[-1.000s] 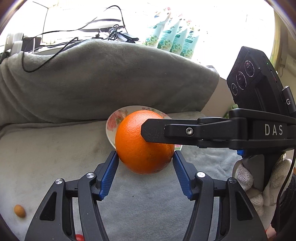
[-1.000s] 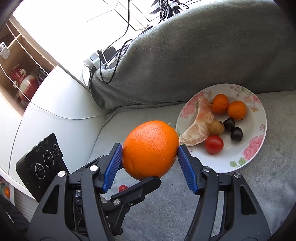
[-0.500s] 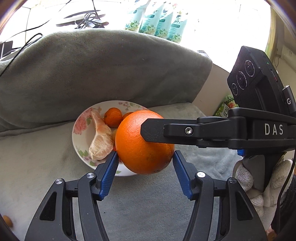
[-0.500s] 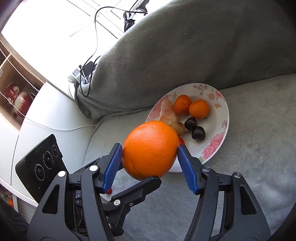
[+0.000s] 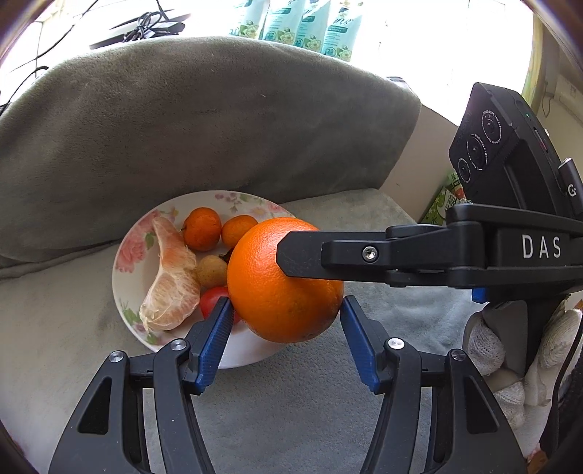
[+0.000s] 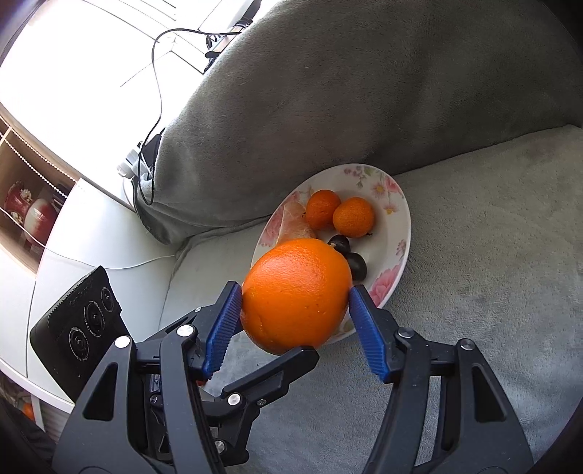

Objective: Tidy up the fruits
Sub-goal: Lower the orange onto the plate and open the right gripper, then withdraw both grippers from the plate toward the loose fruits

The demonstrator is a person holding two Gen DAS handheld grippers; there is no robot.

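A large orange point(image 5: 284, 284) point(image 6: 295, 295) hangs just over the near edge of a flowered plate point(image 5: 124, 262) point(image 6: 400, 233). Both grippers grip it together. My left gripper point(image 5: 284, 308) is shut on its sides. My right gripper point(image 6: 295, 297) is shut on it too, crosswise; one of its black fingers point(image 5: 328, 251) reaches in from the right. A left finger point(image 6: 277, 372) shows under the orange. The plate holds a peeled citrus segment point(image 5: 167, 284), two mandarins point(image 5: 202, 229), a small brown fruit point(image 5: 211, 270), a cherry tomato point(image 5: 211, 304) and dark fruits point(image 6: 355, 266).
The plate lies on a grey blanket point(image 5: 291, 401) in front of a big grey cushion point(image 5: 182, 127). A gloved hand point(image 5: 488, 346) holds the right gripper. A white cabinet point(image 6: 91, 237) with cables stands at the left. Green packets point(image 5: 302, 25) line the window.
Both grippers have carried the orange together toward the plate and a little down. The plate has come closer, and the orange now overlaps its near edge. Neither grip has changed.
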